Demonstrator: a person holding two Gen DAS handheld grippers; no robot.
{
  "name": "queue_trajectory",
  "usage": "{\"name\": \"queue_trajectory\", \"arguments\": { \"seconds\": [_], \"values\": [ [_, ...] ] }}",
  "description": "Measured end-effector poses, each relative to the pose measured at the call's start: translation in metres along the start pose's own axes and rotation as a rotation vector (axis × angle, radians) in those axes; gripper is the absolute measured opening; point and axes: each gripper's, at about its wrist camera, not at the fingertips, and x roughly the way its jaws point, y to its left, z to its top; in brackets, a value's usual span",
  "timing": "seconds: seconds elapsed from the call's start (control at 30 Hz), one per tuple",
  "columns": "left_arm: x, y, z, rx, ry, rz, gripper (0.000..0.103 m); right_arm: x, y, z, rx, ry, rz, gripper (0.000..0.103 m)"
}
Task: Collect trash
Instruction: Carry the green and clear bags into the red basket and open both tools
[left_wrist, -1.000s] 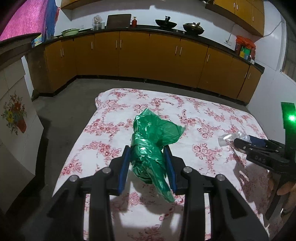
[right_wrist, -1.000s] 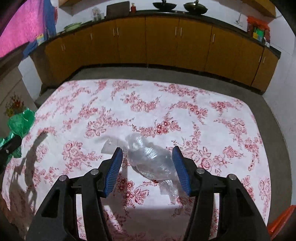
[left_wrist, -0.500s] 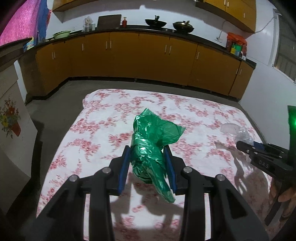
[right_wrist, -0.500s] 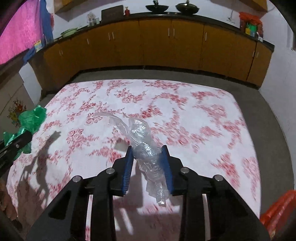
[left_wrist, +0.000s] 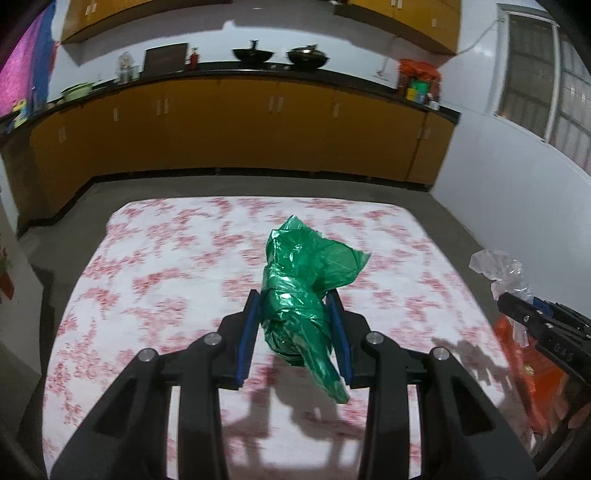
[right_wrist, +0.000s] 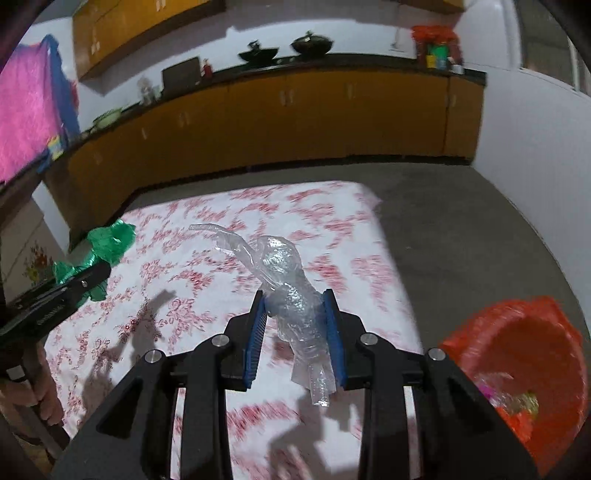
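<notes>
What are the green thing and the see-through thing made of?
The green bag looks like thin glossy plastic film: it is crumpled, and light glints off its folds. The clear wrapper seems to be soft transparent plastic too, wrinkled and shiny, with the flowery cloth showing through it.

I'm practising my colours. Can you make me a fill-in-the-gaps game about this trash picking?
1. The left gripper squeezes a crumpled ____ plastic bag.
2. The right gripper squeezes a ____ plastic wrapper.
3. The bin beside the flowery sheet is ____.

Missing words: green; clear; orange
</notes>
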Motion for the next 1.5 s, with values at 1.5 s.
{"name": "queue_trajectory", "arguments": {
  "seconds": [1.5],
  "values": [
    [-0.024, -0.28, -0.052, 0.305, 0.098, -0.51, 0.036, -0.161, -0.166, -0.07, 0.379, -0.202, -0.319, 0.032]
  ]
}}
